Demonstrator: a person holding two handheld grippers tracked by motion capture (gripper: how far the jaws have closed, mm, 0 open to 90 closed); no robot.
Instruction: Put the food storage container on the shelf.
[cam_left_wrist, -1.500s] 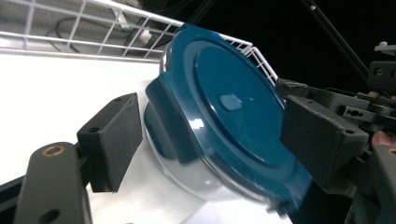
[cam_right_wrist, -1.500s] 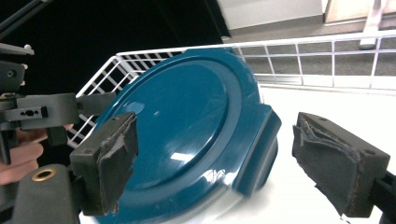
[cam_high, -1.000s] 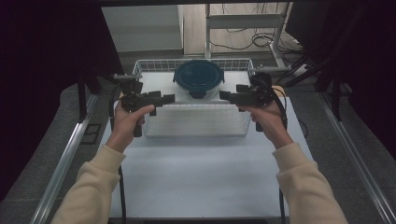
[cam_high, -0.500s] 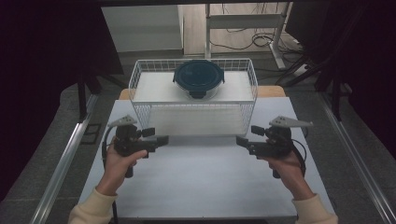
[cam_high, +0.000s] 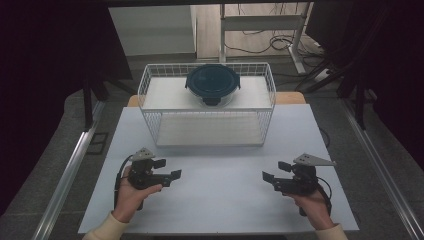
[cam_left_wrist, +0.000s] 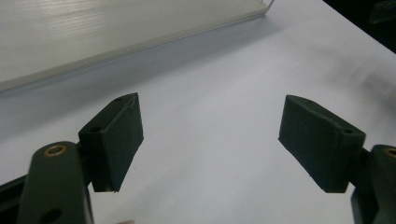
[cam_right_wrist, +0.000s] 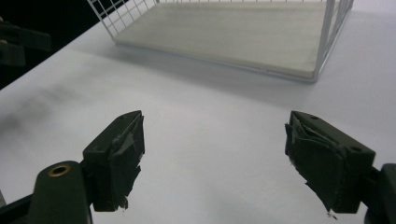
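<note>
- Low over the near part of the white worktop (cam_high: 220, 200), I held my left gripper (cam_high: 169, 170) with jaws spread and nothing between them.
- My right gripper (cam_high: 272, 172) matched it, jaws apart and empty.
- Well beyond both, the dark round lidded container (cam_high: 212, 84) sat on the upper shelf of the white wire rack (cam_high: 150, 95).

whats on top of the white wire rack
A round container with a dark blue lid sits on the white wire rack's top shelf. The lid hides its contents. The lower shelf under it looks bare.
</note>
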